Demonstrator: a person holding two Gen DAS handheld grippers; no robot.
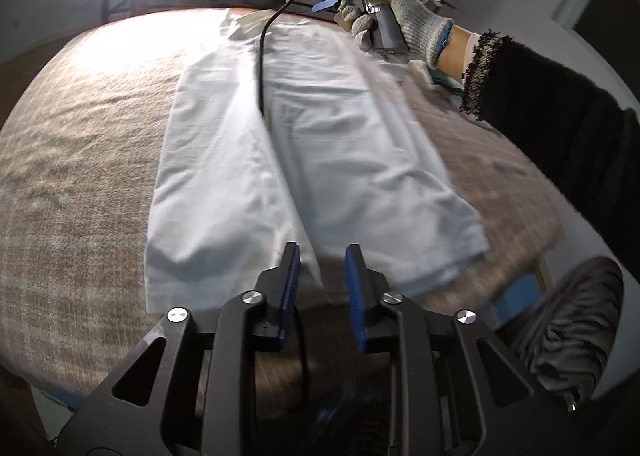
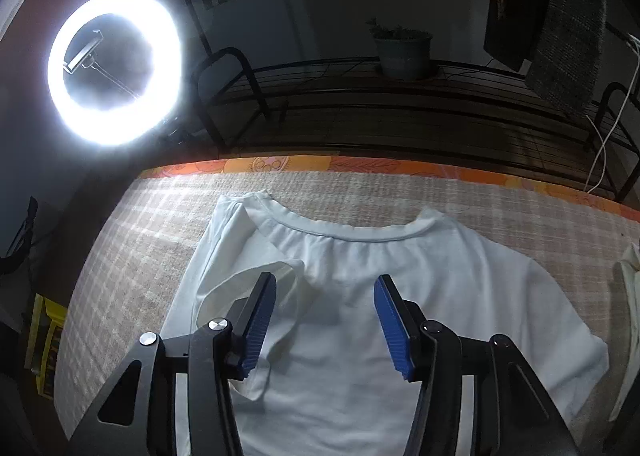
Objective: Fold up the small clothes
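Note:
A white T-shirt (image 1: 288, 159) lies flat on the checked beige cover (image 1: 80, 159), its sides folded inward into a long strip. My left gripper (image 1: 322, 256) is open and empty, just above the shirt's near hem. In the right wrist view the shirt's (image 2: 380, 296) collar lies at the far end, the left sleeve folded in over the body. My right gripper (image 2: 324, 296) is open and empty above the chest area. In the left wrist view a gloved hand (image 1: 400, 15) holds the right gripper's handle above the shirt's far end.
A ring light (image 2: 114, 67) glares at the far left. A black rack (image 2: 400, 95) with a potted plant (image 2: 404, 47) stands behind the bed's orange edge (image 2: 360, 163). Another pale garment (image 2: 630, 296) lies at the right. A dark grey cloth (image 1: 572, 328) sits at the near right.

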